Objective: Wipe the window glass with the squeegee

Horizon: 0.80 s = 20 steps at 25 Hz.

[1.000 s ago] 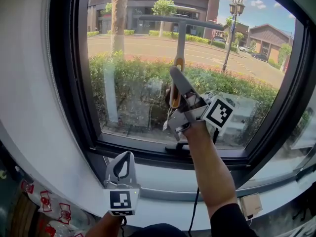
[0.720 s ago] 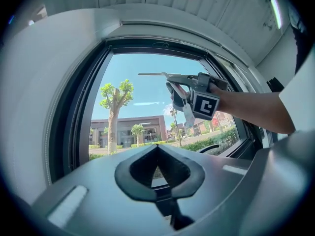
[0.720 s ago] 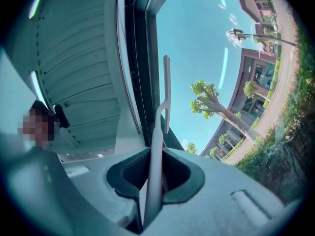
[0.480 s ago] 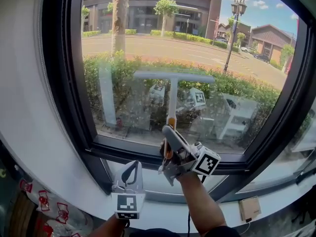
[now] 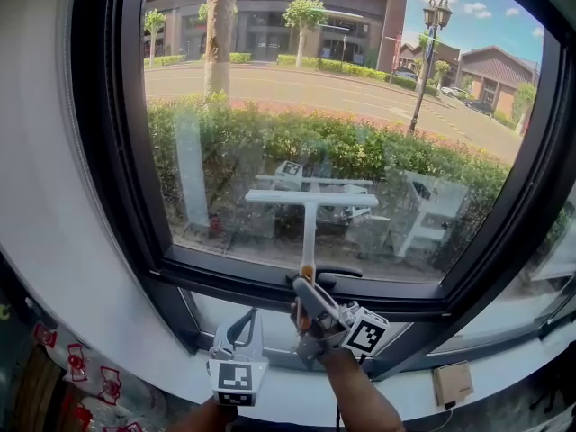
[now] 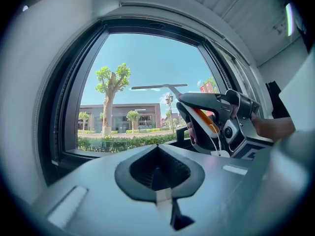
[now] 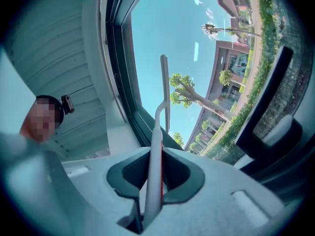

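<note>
Street-side room, big window (image 5: 333, 79), hedge (image 5: 360, 147) outside

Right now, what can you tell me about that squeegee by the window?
The squeegee is a pale T-shaped tool: a long blade set level atop a slim shaft, with orange low on the handle. It stands upright, blade seemingly against the lower window glass, above the dark frame. The right gripper is shut on its handle; nothing else touches it.

Bright daylight through the window (image 5: 315, 133) — fisheye-warped, dark-vignetted edges.
</note>
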Tool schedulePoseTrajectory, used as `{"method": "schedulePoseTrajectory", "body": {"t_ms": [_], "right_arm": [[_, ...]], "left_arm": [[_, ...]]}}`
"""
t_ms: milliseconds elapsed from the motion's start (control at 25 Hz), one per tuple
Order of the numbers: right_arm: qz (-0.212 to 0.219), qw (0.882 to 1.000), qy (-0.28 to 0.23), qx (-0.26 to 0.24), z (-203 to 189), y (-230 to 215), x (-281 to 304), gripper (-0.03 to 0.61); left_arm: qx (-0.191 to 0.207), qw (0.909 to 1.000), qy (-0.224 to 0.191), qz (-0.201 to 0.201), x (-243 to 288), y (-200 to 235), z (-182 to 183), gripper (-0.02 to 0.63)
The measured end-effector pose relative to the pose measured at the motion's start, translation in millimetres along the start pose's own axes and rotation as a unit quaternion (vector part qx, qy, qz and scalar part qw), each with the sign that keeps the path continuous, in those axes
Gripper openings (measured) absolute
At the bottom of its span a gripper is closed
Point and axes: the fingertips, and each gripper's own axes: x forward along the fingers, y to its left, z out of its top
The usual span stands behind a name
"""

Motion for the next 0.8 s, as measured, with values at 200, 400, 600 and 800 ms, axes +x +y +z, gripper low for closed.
{"method": "schedulePoseTrajectory", "body": {"t_ms": [200,400,600,800], "right_arm": [[0.002,1.0,0.01,-0.003,0.8,-0.7,-3.0,0.043],[0.006,0.999,0.025,-0.023,2.0,2.2,-7.4,0.043],[0.021,0.999,0.022,-0.045,22.3,18.5,-7.6,0.043],[0.061,0.994,0.01,-0.094,84.1,54.5,-1.0,0.043]], "left_arm": [[0.001,1.0,-0.003,0.004,-1.8,-2.8,2.9,0.018],[-0.002,0.9999,-0.009,0.014,-2.8,-1.7,8.1,0.018],[0.008,0.9996,-0.022,0.017,0.8,-6.9,20.6,0.018],[0.025,0.9986,-0.045,0.016,9.0,-18.0,44.9,0.018]]}}
